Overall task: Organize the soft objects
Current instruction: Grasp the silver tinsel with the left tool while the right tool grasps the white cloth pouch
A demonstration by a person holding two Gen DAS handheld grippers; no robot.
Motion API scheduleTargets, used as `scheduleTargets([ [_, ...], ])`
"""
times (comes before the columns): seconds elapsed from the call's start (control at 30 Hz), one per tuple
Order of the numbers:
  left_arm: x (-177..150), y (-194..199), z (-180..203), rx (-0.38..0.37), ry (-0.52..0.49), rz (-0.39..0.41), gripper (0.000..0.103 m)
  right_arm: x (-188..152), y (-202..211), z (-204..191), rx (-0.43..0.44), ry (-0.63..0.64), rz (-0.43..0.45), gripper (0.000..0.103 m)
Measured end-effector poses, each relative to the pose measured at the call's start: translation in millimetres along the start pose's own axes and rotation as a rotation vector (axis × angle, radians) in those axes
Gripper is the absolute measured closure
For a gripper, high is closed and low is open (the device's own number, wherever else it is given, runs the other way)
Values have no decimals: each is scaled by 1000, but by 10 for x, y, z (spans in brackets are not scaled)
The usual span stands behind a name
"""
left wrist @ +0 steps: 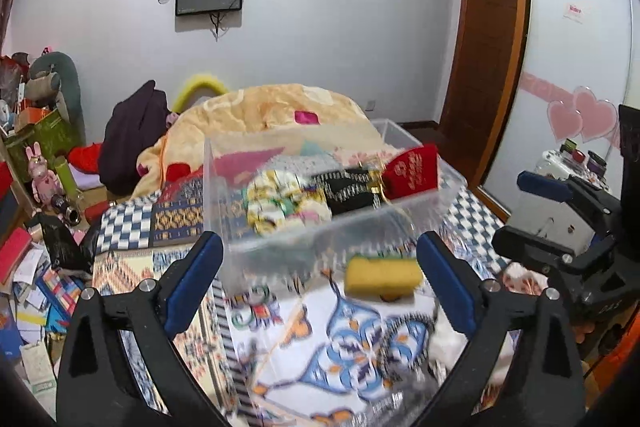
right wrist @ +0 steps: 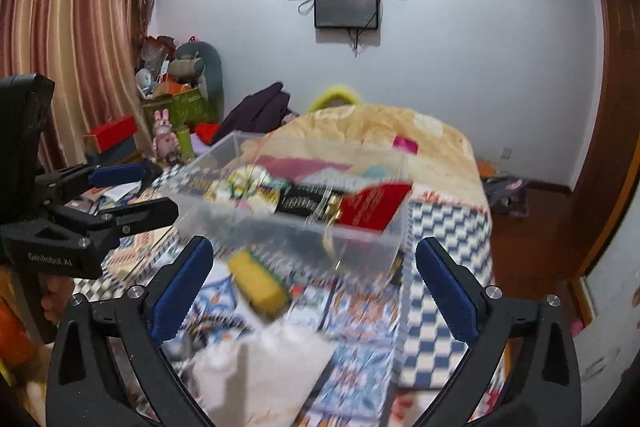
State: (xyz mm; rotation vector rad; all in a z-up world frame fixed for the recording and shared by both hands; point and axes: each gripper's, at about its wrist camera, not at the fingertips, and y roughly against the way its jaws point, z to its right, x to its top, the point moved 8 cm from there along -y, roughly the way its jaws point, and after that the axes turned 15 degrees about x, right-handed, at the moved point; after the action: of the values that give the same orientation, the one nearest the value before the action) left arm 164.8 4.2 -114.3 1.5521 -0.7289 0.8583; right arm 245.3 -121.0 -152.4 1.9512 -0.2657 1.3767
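Sponge, yellow, blurred, rectangular

Left gripper is wide open over the patterned bedspread, yellow sponge between its fingers, clear bin of socks behind.

The bin is clear glossy plastic; the sponge looks matt and porous; the bedspread is printed cloth; the door is varnished wood.
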Motion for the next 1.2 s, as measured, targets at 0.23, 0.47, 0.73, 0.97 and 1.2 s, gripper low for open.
scheduleTargets([
  [0.23,-500,90,100,-17,-46,-66,4,-452,-55,-53,17,-75,-77,2],
  [0.47,-995,86,151,-42,-59,-144,4,-824,-91,-96,25,-119,-141,4],
  [0.73,-1255,100,54,-67,8,-175,6,-1049,-147,-118,75,-179,-195,59],
  [0.97,-1260,153,43,-117,34,-168,43,-1024,-93,-121,93,-192,-164,85],
  [1.2,-1209,229,131,-164,12,-154,81,-879,71,-125,85,-183,-100,89],
])
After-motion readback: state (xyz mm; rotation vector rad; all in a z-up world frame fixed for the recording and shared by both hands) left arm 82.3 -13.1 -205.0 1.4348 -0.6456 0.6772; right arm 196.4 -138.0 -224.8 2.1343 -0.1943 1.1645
